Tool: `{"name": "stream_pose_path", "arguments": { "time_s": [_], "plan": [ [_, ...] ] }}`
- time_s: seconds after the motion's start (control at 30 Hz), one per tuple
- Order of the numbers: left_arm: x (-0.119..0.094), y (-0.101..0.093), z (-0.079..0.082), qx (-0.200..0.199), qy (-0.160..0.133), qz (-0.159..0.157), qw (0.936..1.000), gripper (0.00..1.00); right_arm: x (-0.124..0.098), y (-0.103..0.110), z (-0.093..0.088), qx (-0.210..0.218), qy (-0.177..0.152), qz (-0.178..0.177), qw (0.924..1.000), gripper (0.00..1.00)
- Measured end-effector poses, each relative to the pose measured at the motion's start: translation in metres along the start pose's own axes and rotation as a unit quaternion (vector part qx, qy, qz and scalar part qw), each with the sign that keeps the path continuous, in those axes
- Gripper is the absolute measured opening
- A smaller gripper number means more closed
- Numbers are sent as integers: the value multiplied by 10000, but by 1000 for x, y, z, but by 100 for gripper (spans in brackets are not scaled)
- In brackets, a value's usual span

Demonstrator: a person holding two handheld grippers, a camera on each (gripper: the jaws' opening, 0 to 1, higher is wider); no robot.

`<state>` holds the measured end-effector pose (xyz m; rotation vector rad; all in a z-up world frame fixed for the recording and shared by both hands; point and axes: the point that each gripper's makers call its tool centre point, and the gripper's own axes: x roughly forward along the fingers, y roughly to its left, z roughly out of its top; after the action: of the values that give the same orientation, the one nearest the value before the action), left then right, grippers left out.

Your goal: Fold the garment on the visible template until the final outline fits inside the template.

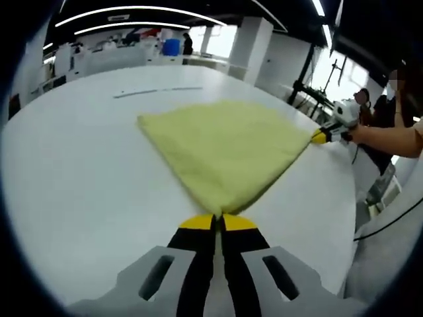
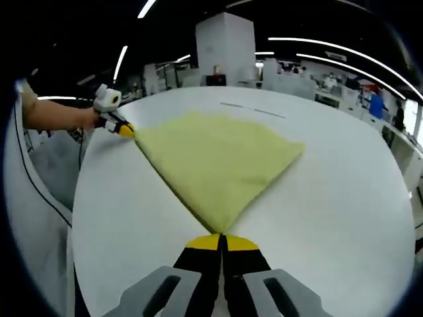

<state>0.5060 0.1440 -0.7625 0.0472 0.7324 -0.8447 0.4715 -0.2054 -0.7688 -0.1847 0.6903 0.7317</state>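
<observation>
Item 1, white table (image 1: 79,178): it carries the yellow garment (image 1: 225,148), spread flat with two corners pulled out taut between your two tools.

Item 2, your left gripper (image 1: 218,221): in the left gripper view its yellow-tipped jaws are clenched on the garment's near corner, cloth running straight out from the tips.

Item 3, your right gripper (image 2: 221,238): in the right gripper view its jaws are likewise pinched together on the opposite corner of the garment.

Item 4, thin dark line (image 1: 155,91) marked on the table beyond the garment's far edge.

Item 5, office background: desks, ceiling strip lights.
</observation>
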Motion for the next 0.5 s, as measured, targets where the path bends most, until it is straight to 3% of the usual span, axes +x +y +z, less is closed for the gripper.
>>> {"name": "stream_pose_path", "arguments": {
  "time_s": [0.2, 0.3, 0.5],
  "plan": [
    [-4, -3, 4, -78, -137, 74, 9998, 8, -3, -2, 6, 70, -137, -14, 9999, 0],
    [-7, -2, 6, -168, -217, 145, 9995, 22, -4, -3, 9, 162, -185, -36, 9997, 10],
    [-16, -9, 7, -208, -197, 187, 9994, 34, -8, 1, 13, 281, -239, -42, 9993, 25]
  ]
}}
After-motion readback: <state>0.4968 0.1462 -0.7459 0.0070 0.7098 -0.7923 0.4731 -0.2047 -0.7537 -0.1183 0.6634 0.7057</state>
